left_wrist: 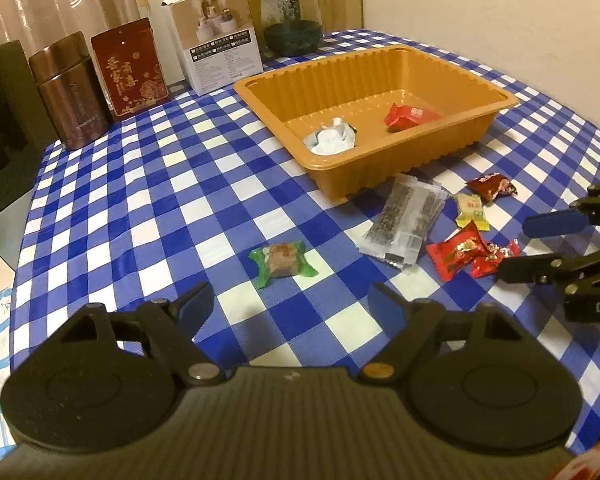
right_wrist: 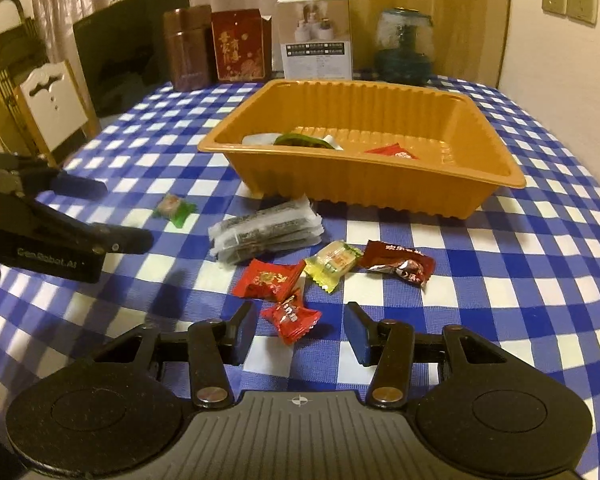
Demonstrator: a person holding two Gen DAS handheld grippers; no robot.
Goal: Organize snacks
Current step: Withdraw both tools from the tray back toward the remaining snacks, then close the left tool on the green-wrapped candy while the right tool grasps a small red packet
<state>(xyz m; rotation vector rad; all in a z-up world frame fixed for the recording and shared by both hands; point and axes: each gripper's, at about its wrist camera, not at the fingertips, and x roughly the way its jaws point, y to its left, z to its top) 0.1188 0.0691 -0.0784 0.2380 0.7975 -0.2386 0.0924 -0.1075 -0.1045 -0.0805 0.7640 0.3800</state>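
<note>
Snacks are lying mostly loose on the checked tablecloth (left_wrist: 148, 208), near the orange tray (right_wrist: 380, 188), which is already holding 2 or 3 pieces. Your right gripper (right_wrist: 298, 330) is hovering with jaws spread and empty around the small red candy (right_wrist: 292, 318); you're wanting to drop straight down and pinch the body, not the crinkly wrapper ends. The bigger red packet (right_wrist: 269, 279) is touching it, so stay low and narrow. Your left gripper (left_wrist: 290, 304) is also gaping and empty, facing the green candy (left_wrist: 283, 263), with open cloth all around it.
</note>
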